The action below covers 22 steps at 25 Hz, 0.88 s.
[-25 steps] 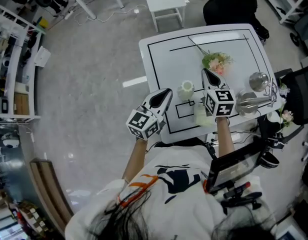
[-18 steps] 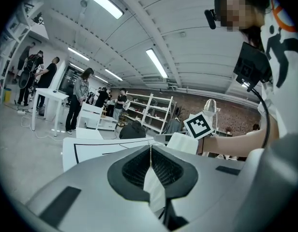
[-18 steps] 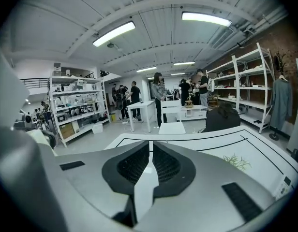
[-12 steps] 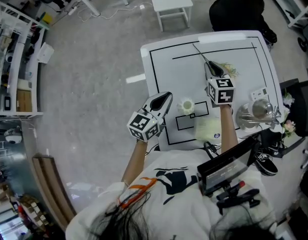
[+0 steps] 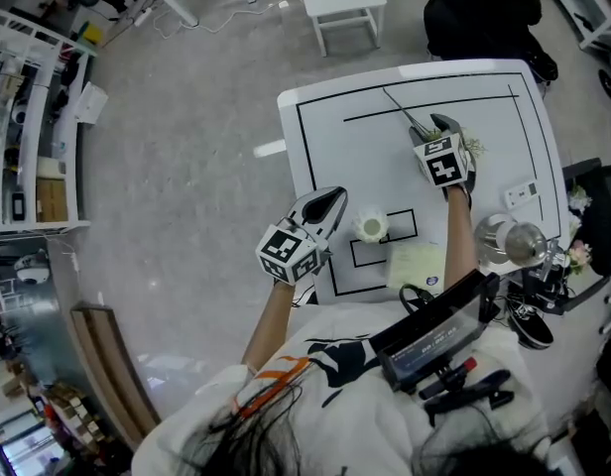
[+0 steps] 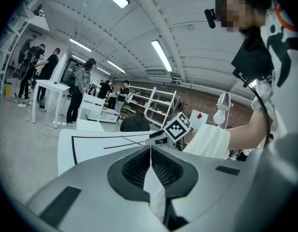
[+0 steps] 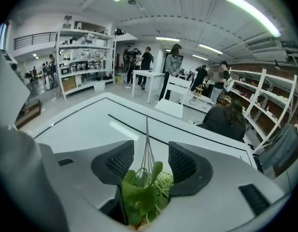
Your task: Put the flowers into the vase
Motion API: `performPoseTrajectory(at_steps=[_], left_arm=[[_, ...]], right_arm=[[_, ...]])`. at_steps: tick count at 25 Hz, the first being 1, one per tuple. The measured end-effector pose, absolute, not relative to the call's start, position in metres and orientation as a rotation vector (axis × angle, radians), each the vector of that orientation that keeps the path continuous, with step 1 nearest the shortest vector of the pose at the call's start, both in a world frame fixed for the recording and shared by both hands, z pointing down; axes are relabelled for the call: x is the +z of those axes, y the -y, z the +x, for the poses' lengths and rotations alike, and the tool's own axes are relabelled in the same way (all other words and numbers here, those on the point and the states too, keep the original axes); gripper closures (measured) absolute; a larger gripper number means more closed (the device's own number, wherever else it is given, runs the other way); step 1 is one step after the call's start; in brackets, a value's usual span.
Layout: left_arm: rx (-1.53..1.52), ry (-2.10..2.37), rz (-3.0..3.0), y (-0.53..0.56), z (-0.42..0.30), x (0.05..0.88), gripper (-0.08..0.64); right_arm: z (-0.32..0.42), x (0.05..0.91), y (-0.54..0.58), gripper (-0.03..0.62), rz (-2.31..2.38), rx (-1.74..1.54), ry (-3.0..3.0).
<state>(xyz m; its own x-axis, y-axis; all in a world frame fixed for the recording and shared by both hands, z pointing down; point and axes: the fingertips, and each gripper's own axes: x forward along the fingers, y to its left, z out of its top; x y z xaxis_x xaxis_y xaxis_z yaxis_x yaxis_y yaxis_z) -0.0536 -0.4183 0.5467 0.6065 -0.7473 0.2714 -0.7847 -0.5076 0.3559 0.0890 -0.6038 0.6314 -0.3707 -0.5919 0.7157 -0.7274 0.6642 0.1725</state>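
**A:** Big open workshop w/ shelving and ppl standing around in the bg, plus one white surface (image 5: 330, 132) marked w/ black lines. Where are the flowers (image 5: 476, 148) rn?

**B:** Lying flat on the far right part of the surface, not in the vase (image 5: 371, 227) yet. The vase sits upright in the near middle, well apart from them. The right claw (image 5: 446, 124) is right over the bunch. From its own view the leafy end (image 7: 141, 190) sits down in the throat, and the stems (image 7: 147, 144) run straight away from it toward the far left.

**A:** So the long axis is lined up w/ the claw, not across it?

**B:** Yep, pretty much. There's a pad either side of the stems and the claw is opening. Flowers are between the pads but nothing's pressing on them, I can see gaps both sides. Imo the grab just needs a squeeze where it is, maybe a bit lower first.

**A:** Left one?

**B:** The left claw (image 5: 334, 199) is pressed together w/ nothing in it, parked just left of the vase. So the right hand is the near one for the flowers, obv.

**A:** Anything diff vs a sec ago?

**B:** Yeah. The right claw was closed and sat nearer, w/ the blooms in plain sight just beyond its tip. Now it's reached out further and covers most of them. The left claw barely shifted and the vase hasn't been touched afaict.
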Motion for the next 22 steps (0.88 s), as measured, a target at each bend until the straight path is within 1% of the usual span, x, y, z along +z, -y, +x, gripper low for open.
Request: performPoseTrajectory(at_steps=[5, 13, 16, 18, 19, 22], left_arm=[[0.104, 1.219, 2.385, 0.425, -0.054, 0.548, 0.549], [0.103, 1.219, 2.374, 0.423, -0.053, 0.551, 0.549], [0.107, 1.228, 2.373, 0.421, -0.056, 0.55, 0.549], [0.104, 1.239, 2.37, 0.42, -0.058, 0.549, 0.549], [0.101, 1.243, 2.37, 0.419, -0.059, 0.548, 0.549], [0.094, 1.249, 2.375, 0.416, -0.061, 0.545, 0.549]], right_arm=[[0.096, 0.662, 0.601, 0.362, 0.891, 0.156, 1.97], [0.102, 0.684, 0.6, 0.368, 0.819, 0.1, 1.897], [0.1, 0.686, 0.597, 0.398, 0.799, 0.125, 1.908], [0.1, 0.687, 0.598, 0.432, 0.794, 0.144, 1.896], [0.101, 0.687, 0.598, 0.469, 0.798, 0.147, 1.884], [0.102, 0.684, 0.596, 0.507, 0.794, 0.147, 1.862]])
